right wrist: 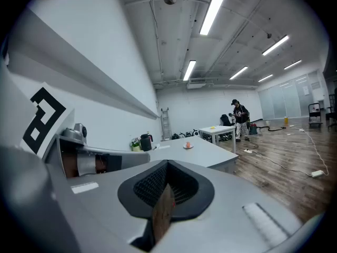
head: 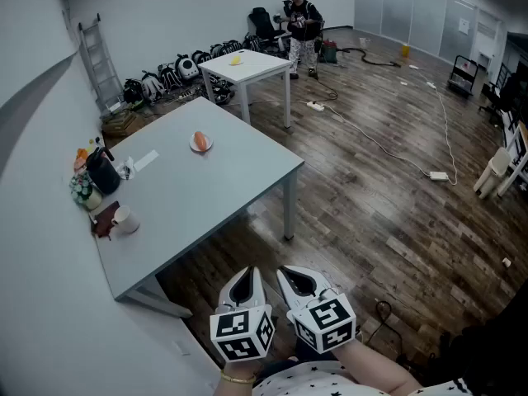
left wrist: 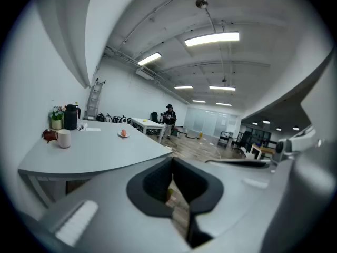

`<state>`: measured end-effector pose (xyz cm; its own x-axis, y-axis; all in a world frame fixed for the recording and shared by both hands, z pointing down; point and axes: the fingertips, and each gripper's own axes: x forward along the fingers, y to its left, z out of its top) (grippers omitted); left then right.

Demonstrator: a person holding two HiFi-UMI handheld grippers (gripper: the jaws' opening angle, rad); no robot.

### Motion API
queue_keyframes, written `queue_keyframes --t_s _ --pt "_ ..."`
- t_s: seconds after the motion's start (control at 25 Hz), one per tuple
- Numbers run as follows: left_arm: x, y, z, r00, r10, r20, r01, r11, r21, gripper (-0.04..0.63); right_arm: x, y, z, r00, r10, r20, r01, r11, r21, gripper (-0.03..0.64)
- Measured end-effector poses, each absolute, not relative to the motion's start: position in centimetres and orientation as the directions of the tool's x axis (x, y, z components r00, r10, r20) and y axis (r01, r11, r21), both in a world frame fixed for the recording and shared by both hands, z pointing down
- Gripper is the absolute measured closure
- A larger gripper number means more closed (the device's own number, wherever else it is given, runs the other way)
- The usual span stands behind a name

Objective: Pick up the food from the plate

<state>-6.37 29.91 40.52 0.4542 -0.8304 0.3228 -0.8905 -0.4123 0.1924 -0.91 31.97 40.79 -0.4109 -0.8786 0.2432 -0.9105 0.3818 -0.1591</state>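
Note:
A small white plate (head: pixel 200 143) with an orange piece of food (head: pixel 200 139) sits toward the far side of the grey table (head: pixel 214 192). The same plate shows small in the left gripper view (left wrist: pixel 123 134) and in the right gripper view (right wrist: pixel 188 146). Both grippers hang low in front of me, off the table's near corner and far from the plate. My left gripper (head: pixel 245 285) (left wrist: pixel 171 165) is shut with nothing in it. My right gripper (head: pixel 298 282) (right wrist: pixel 167 186) sits beside it, jaws together and empty.
Along the table's left edge stand a white mug (head: pixel 125 219), a black jug (head: pixel 102 172), a small plant and a paper slip (head: pixel 145 161). A white table (head: pixel 245 66), a ladder (head: pixel 97 58) and a person (head: pixel 300 31) are at the back. Cables (head: pixel 388 148) cross the wooden floor.

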Motion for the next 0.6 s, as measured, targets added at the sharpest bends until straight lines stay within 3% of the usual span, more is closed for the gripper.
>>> queue_keyframes --t_s 0.6 --pt "-6.8 14.2 42.1 0.365 -0.868 0.337 -0.928 -0.308 0.212 0.587 -0.8 14.5 40.8 -0.51 -0.83 0.226 -0.86 0.485 -0.156 0.618"
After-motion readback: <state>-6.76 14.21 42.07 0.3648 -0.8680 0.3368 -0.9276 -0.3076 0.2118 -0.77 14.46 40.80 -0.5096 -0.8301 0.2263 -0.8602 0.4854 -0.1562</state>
